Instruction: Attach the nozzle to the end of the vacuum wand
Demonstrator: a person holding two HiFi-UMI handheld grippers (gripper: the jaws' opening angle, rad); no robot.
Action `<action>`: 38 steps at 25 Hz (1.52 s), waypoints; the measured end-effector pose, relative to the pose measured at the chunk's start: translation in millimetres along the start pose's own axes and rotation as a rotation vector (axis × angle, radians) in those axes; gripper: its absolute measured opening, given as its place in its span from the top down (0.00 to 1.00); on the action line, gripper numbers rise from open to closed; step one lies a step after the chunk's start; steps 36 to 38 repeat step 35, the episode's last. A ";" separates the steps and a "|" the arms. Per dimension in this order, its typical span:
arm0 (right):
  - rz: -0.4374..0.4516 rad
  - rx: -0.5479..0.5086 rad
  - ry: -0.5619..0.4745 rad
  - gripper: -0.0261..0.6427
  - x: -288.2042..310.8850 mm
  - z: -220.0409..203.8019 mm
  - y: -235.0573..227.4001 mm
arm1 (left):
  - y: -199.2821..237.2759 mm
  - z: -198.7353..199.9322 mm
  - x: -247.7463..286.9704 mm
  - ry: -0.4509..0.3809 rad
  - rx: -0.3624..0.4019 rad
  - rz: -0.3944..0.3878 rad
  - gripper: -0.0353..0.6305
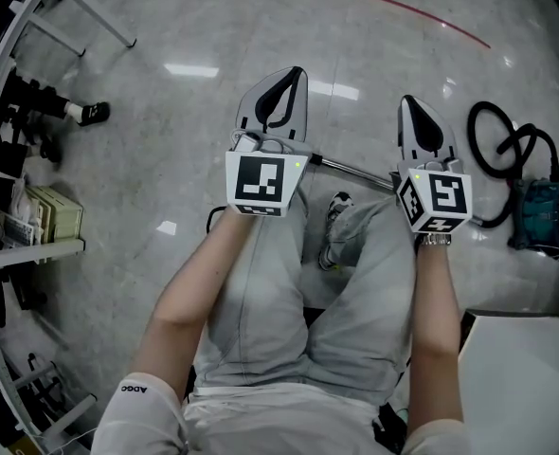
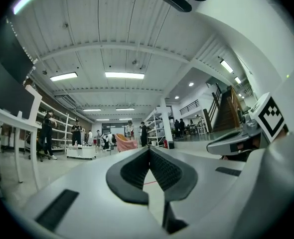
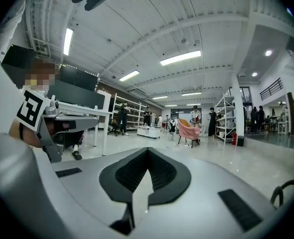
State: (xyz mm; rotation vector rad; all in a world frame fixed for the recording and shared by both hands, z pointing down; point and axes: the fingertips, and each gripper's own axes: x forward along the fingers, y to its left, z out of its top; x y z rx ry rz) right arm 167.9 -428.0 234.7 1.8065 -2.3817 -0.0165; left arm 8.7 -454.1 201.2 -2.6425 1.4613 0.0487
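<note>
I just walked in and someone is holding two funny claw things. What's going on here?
A person is holding a gripper in each hand, out in front over their legs. The left gripper and the right gripper are both shut with nothing in them, pointing out across the room. A thin metal tube lies on the floor below them and a black hose lies off to the right. Neither is being touched, so the job hasn't begun.

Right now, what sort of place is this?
Probably a large open lab or warehouse-style workspace: a wide polished floor, rows of open metal shelves and long overhead strip lights.
</note>
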 end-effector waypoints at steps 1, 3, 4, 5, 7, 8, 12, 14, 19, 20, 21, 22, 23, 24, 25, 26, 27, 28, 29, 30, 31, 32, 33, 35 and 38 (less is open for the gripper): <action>0.002 -0.003 0.000 0.95 0.3 -0.3 0.6 | -1.2 0.3 0.2 -0.002 0.005 0.000 0.93; -0.001 -0.007 0.002 0.96 0.4 -0.7 0.9 | -4.9 1.0 0.7 -0.004 0.020 -0.007 0.93; -0.003 -0.007 0.004 0.96 0.1 -1.1 0.7 | -6.4 1.0 0.5 -0.004 0.025 -0.010 0.93; -0.005 -0.005 0.005 0.96 -0.3 -1.6 0.3 | -6.9 0.7 0.3 -0.003 0.026 -0.010 0.93; -0.008 0.000 0.005 0.96 -0.9 -2.3 -0.6 | -4.6 -0.8 -0.2 0.001 0.017 -0.002 0.93; -0.010 0.001 0.004 0.96 -1.0 -2.3 -1.0 | -2.5 -1.5 -0.3 0.002 0.010 0.005 0.93; -0.013 -0.010 0.001 0.96 -1.7 -2.3 -0.5 | 1.3 -4.0 -0.3 0.007 -0.003 0.018 0.93; -0.010 -0.013 0.002 0.96 -1.6 -2.4 1.0 | 0.9 -4.5 -0.3 0.009 -0.001 0.015 0.93; -0.008 -0.020 0.002 0.96 -0.7 -1.8 2.4 | 0.3 -3.8 0.3 0.009 0.003 0.010 0.93; -0.009 -0.019 0.002 0.96 -0.8 -1.7 2.0 | -0.5 -3.6 0.4 0.008 0.005 0.009 0.93; -0.010 -0.017 0.001 0.96 -0.9 -1.6 1.6 | -1.4 -3.5 0.5 0.008 0.007 0.007 0.93; -0.011 -0.016 0.000 0.96 -0.9 -1.6 1.3 | -2.3 -3.5 0.7 0.008 0.010 0.005 0.93; -0.012 -0.016 0.000 0.96 -0.8 -1.7 1.1 | -3.1 -3.6 0.9 0.008 0.013 0.003 0.93; -0.013 -0.017 0.000 0.96 -0.7 -1.8 1.0 | -3.8 -3.7 1.0 0.008 0.015 0.002 0.93; -0.015 -0.020 0.000 0.96 -0.8 -1.9 1.1 | -4.1 -3.7 1.0 0.007 0.016 0.000 0.93; -0.017 -0.023 0.000 0.96 -0.9 -1.8 1.1 | -4.2 -3.6 0.8 0.007 0.017 0.000 0.93; -0.019 -0.024 0.001 0.96 -1.0 -1.8 1.0 | -3.9 -3.5 0.5 0.007 0.018 0.001 0.93; -0.021 -0.022 0.001 0.96 -1.1 -2.0 0.7 | -3.3 -3.5 0.1 0.007 0.017 0.002 0.93; -0.024 -0.018 0.001 0.96 -1.1 -2.2 0.2 | -2.8 -3.6 -0.1 0.007 0.017 0.003 0.93; -0.027 -0.013 0.002 0.96 -0.9 -2.4 -0.5 | -2.7 -3.7 -0.1 0.008 0.019 0.002 0.93; -0.030 -0.009 0.002 0.96 -0.8 -2.5 -1.4 | -3.5 -3.8 0.1 0.009 0.022 -0.001 0.93; -0.034 -0.005 0.001 0.96 -0.9 -2.5 -2.3 | -4.7 -3.8 0.4 0.010 0.026 -0.006 0.93; -0.037 -0.004 0.001 0.96 -1.1 -2.4 -3.1 | -6.1 -3.8 0.6 0.010 0.030 -0.011 0.93; -0.042 -0.003 -0.001 0.96 -1.6 -2.0 -4.2 | -8.5 -3.7 0.9 0.011 0.037 -0.018 0.93; -0.042 -0.003 -0.001 0.96 -1.6 -2.0 -4.2 | -8.5 -3.7 0.9 0.011 0.037 -0.018 0.93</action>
